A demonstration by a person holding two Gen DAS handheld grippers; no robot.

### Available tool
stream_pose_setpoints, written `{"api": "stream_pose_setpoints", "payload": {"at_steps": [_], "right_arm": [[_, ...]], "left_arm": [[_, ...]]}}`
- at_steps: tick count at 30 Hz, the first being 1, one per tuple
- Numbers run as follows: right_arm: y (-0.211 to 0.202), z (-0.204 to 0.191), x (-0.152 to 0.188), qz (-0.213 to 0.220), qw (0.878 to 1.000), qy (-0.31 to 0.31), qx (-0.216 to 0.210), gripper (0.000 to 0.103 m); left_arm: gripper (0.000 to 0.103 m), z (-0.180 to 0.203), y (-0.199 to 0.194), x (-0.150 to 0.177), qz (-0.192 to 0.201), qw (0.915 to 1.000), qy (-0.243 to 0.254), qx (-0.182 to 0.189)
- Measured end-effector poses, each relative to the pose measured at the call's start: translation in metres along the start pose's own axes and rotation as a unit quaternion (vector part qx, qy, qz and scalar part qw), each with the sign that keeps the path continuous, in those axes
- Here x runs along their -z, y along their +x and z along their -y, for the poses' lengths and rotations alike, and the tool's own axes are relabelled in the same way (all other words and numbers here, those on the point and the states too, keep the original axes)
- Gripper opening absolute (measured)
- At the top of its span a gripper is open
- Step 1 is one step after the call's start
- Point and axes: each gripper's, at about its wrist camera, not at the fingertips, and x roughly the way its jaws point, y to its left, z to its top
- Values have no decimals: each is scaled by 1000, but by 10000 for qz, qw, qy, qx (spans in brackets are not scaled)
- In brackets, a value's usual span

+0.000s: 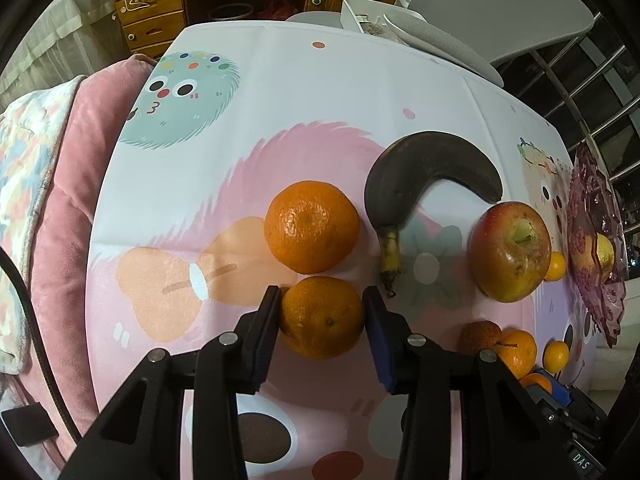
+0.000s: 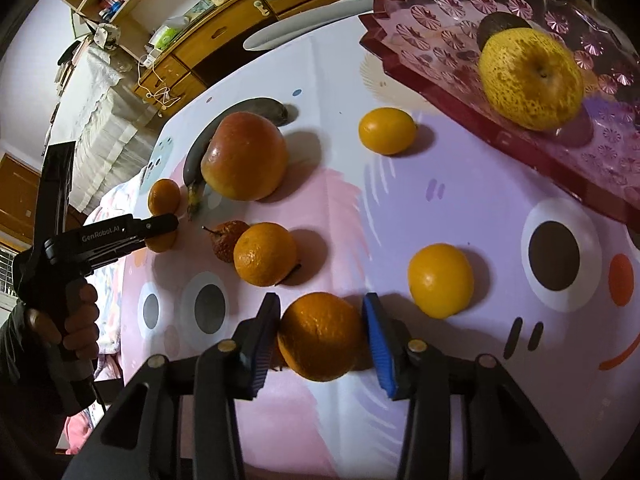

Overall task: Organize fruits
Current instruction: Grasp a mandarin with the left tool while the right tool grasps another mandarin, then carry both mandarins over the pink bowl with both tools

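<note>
Left wrist view: your left gripper (image 1: 322, 300) pinches a small round orange mandarin with dimpled peel (image 1: 322, 317) across its widest girth, both pads against the rind. Judge it light, firm beneath a loose, soft skin that bruises if you squeeze hard, and rather smooth, so hold at the middle. It rests on the pink cartoon-printed tablecloth (image 1: 280, 92), touching a second, larger mandarin (image 1: 311, 227) just beyond; a blackened banana (image 1: 424, 176) and a red-yellow apple (image 1: 510, 251) lie to the right

Right wrist view: your right gripper (image 2: 322, 312) closes on another orange mandarin (image 2: 320, 336) at mid-girth, sitting on the cloth; the pink faceted glass tray (image 2: 408, 40), holding a speckled yellow pear (image 2: 532, 80), stands well apart at upper right
</note>
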Motion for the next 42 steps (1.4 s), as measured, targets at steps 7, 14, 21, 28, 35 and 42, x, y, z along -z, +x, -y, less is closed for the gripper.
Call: {"api": "stream_pose_setpoints", "payload": {"at_steps": [7, 14, 21, 28, 35, 42], "right_arm": [[-1, 3, 1, -112, 9996, 239, -23, 41], [-8, 5, 13, -202, 9987, 462, 47, 40], [-30, 3, 28, -17, 9987, 493, 131, 40], [-58, 2, 42, 266, 9983, 491, 142, 40], [-88, 8, 45, 489, 9975, 485, 156, 40], [-126, 20, 36, 820, 9957, 381, 219, 40]], "left_arm": [[40, 1, -13, 10, 13, 10000, 53, 59], [39, 7, -38, 30, 104, 9997, 151, 172], [39, 19, -68, 59, 133, 9993, 272, 205], [39, 46, -99, 93, 111, 9974, 528, 484], [39, 79, -129, 117, 186, 9931, 784, 856], [39, 122, -149, 129, 272, 9863, 1185, 1114]]}}
